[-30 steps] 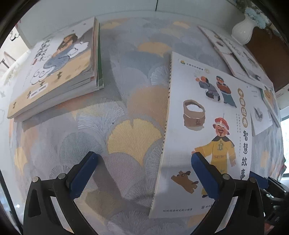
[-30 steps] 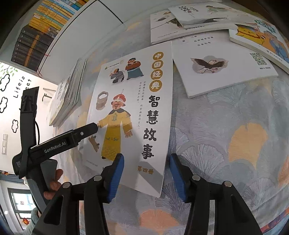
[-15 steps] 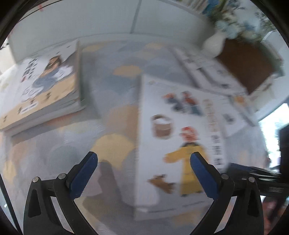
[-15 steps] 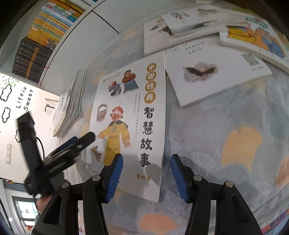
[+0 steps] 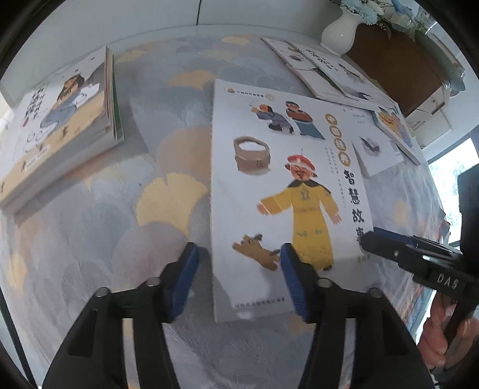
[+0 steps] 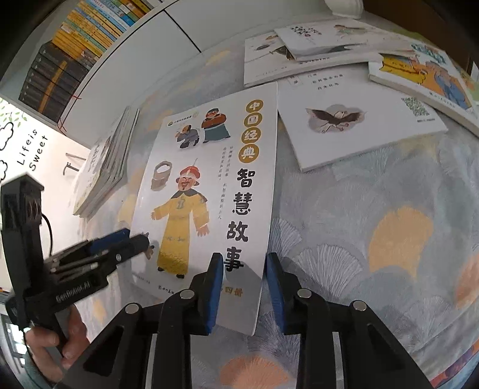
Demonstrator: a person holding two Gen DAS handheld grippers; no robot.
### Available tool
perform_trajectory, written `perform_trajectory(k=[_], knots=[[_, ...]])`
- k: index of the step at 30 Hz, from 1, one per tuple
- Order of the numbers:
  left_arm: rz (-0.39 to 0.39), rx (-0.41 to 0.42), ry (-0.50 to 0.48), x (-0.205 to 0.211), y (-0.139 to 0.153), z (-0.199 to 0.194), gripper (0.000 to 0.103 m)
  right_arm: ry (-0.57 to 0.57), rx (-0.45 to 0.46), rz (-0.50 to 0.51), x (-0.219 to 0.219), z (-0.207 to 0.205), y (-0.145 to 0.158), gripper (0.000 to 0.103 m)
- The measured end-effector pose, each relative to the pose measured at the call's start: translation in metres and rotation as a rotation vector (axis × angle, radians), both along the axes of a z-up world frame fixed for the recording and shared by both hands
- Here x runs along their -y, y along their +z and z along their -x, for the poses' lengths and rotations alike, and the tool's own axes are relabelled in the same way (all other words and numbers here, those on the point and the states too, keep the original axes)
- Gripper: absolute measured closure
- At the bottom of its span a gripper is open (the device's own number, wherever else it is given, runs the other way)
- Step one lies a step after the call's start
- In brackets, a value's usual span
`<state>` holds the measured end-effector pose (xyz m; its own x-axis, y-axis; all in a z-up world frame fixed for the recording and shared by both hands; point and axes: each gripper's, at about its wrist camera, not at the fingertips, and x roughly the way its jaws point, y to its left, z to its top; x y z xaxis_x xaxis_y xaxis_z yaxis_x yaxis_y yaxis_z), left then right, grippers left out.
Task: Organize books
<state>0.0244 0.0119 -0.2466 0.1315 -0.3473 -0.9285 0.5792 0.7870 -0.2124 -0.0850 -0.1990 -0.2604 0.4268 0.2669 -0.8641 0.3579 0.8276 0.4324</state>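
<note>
A white picture book with a yellow-robed figure (image 5: 287,185) (image 6: 209,191) lies on the leaf-patterned cloth (image 5: 167,203). My left gripper (image 5: 239,275) points steeply down over its near left corner. Its jaws are closing, with the corner between them and the left pad clear of the book's edge. My right gripper (image 6: 245,287) straddles the near right corner. Its jaws are closing too, one pad over the cover and one just outside the edge. Each gripper also shows in the other's view, the right gripper (image 5: 366,242) and the left gripper (image 6: 140,241).
A stack of books (image 5: 60,128) (image 6: 104,167) sits to the left. Loose books lie at the back right, among them one with a bird (image 6: 359,125). A white vase (image 5: 341,27) and a brown cabinet (image 5: 395,65) stand behind. A bookshelf (image 6: 74,45) lines the wall.
Both grippers' jaws have narrowed. The left gripper has shifted right, over the book's near left corner. The right gripper has stayed at the near right corner.
</note>
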Motion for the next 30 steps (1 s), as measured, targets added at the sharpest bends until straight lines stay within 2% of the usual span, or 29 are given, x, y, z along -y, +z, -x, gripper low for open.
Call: perform_trajectory(k=[2,4,6,7,8,11,12,15,18,20,22,24,25,26,30], knots=[[0.004,0.001,0.0,0.0,0.001,0.002,0.033,-0.002,0.002,-0.03,0.004,0.001,-0.002,0.073],[-0.002,0.005,-0.001,0.004,0.001,0.009,0.027,0.001,-0.001,-0.049,0.005,0.001,-0.002,0.073],[-0.004,0.014,-0.009,0.008,0.0,0.01,0.027,0.003,-0.002,-0.06,0.005,0.002,-0.002,0.073],[-0.001,0.02,-0.015,0.009,-0.001,0.012,0.028,0.005,0.001,-0.063,0.005,0.003,-0.002,0.073],[0.001,0.023,-0.019,0.006,0.001,0.012,0.037,0.006,0.004,-0.067,0.005,0.004,-0.002,0.072],[0.012,0.038,-0.014,0.003,0.005,0.014,0.049,-0.011,0.019,-0.1,0.007,0.007,-0.003,0.069],[0.049,0.025,-0.003,-0.004,0.008,0.012,0.049,-0.021,0.025,-0.119,0.01,0.009,-0.004,0.069],[0.239,-0.029,0.03,-0.023,0.026,0.008,0.049,-0.051,0.042,-0.189,0.018,0.013,-0.009,0.069],[0.369,-0.071,0.024,-0.029,0.04,0.008,0.049,-0.101,0.058,-0.304,0.032,0.019,-0.019,0.069],[0.405,-0.076,0.02,-0.027,0.043,0.008,0.049,-0.116,0.067,-0.353,0.036,0.022,-0.023,0.069],[0.362,-0.062,0.018,-0.02,0.036,0.008,0.049,-0.123,0.076,-0.378,0.038,0.025,-0.026,0.069],[0.3,-0.065,0.007,-0.012,0.02,0.007,0.067,-0.122,0.081,-0.383,0.038,0.027,-0.027,0.069],[0.275,-0.092,-0.003,-0.01,0.011,0.007,0.078,-0.12,0.081,-0.381,0.038,0.027,-0.027,0.069],[0.265,-0.107,-0.007,-0.01,0.006,0.007,0.084,-0.117,0.081,-0.378,0.037,0.028,-0.026,0.069],[0.318,-0.126,0.013,-0.004,0.006,0.01,0.09,-0.112,0.084,-0.381,0.037,0.027,-0.027,0.069]])
